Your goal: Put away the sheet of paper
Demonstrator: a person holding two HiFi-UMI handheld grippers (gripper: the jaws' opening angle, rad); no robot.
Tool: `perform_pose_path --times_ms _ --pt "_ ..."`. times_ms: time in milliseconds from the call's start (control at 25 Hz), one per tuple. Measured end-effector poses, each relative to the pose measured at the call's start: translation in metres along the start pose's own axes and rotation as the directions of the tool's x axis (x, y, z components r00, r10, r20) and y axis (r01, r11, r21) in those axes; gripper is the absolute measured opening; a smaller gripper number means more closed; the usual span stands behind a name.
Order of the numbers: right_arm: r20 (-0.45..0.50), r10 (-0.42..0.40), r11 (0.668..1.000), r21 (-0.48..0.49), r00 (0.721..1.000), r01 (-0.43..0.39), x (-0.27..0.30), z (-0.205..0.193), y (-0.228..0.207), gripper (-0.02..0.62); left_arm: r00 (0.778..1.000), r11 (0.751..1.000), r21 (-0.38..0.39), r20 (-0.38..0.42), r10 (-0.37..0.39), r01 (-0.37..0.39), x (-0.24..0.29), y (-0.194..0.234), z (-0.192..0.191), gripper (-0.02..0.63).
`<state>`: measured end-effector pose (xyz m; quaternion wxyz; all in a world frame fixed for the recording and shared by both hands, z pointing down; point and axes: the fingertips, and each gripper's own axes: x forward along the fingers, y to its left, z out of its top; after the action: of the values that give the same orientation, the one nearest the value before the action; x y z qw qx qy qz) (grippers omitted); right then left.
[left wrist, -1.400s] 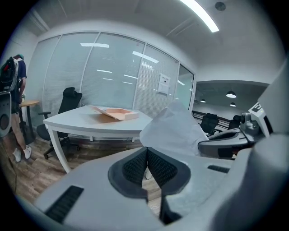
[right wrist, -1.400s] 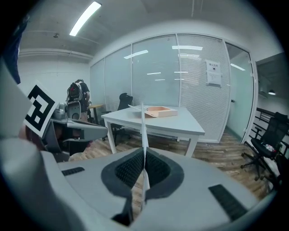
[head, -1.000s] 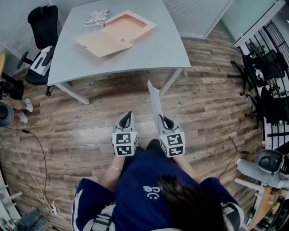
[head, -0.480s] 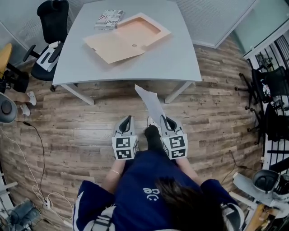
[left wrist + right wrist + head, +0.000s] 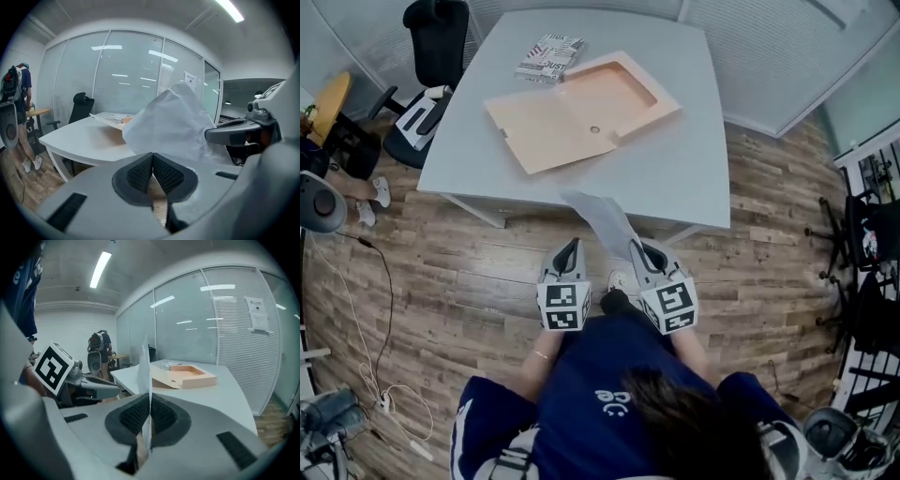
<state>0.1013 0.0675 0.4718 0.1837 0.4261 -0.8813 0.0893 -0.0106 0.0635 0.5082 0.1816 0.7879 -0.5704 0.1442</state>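
My right gripper point(image 5: 644, 251) point(image 5: 149, 414) is shut on the sheet of paper point(image 5: 598, 217) point(image 5: 143, 366), which stands up edge-on from its pads. The sheet point(image 5: 173, 123) leans forward over the near edge of the grey table point(image 5: 694, 178). My left gripper point(image 5: 569, 250) point(image 5: 153, 169) is shut with nothing between its pads, just left of the right one. An open tan folder box point(image 5: 581, 111) point(image 5: 185, 376) lies on the table ahead, its flap spread to the left.
A patterned booklet point(image 5: 550, 56) lies at the table's far left corner. A black office chair point(image 5: 431, 56) stands left of the table. Cables point(image 5: 375, 309) run over the wooden floor at left. A person point(image 5: 102, 350) stands far off by a glass wall.
I have stepped nearer to the table, which now fills more of the head view. The sheet in my right gripper has swung forward and now reaches the table's near edge.
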Motion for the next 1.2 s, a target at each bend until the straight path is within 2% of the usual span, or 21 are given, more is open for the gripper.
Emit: perform_pose_path --times_ms 240,400,640,840,1000,1120,1200 --pt "0.013 0.08 0.995 -0.056 0.997 -0.08 0.021 0.016 -0.045 0.008 0.999 0.999 -0.004 0.001 0.04 -0.04 0.043 -0.016 0.023 0.005" --pt "0.015 0.103 0.993 -0.066 0.995 -0.102 0.032 0.022 -0.073 0.008 0.998 0.998 0.008 0.007 0.06 -0.06 0.066 -0.025 0.036 0.005" --pt "0.033 0.181 0.98 -0.092 0.983 -0.178 0.042 0.031 -0.094 0.008 0.996 0.996 0.005 0.019 0.093 -0.093 0.088 -0.031 0.052 0.005" --pt "0.052 0.194 0.978 -0.087 0.98 -0.189 0.052 0.044 -0.105 0.008 0.993 0.993 0.0 0.024 0.118 -0.118 0.1 -0.02 0.06 0.005" --pt "0.096 0.198 0.979 -0.073 0.975 -0.192 0.064 0.071 -0.115 0.008 0.989 0.991 -0.031 0.075 0.13 -0.128 0.102 -0.004 0.084 0.005" --pt "0.132 0.226 0.974 -0.021 0.965 -0.225 0.078 0.092 -0.119 0.008 0.984 0.991 -0.033 0.12 0.131 -0.127 0.108 0.012 0.105 0.005" --pt "0.138 0.221 0.975 -0.023 0.965 -0.22 0.088 0.103 -0.122 0.008 0.982 0.992 -0.031 0.139 0.125 -0.122 0.114 0.023 0.117 0.005"
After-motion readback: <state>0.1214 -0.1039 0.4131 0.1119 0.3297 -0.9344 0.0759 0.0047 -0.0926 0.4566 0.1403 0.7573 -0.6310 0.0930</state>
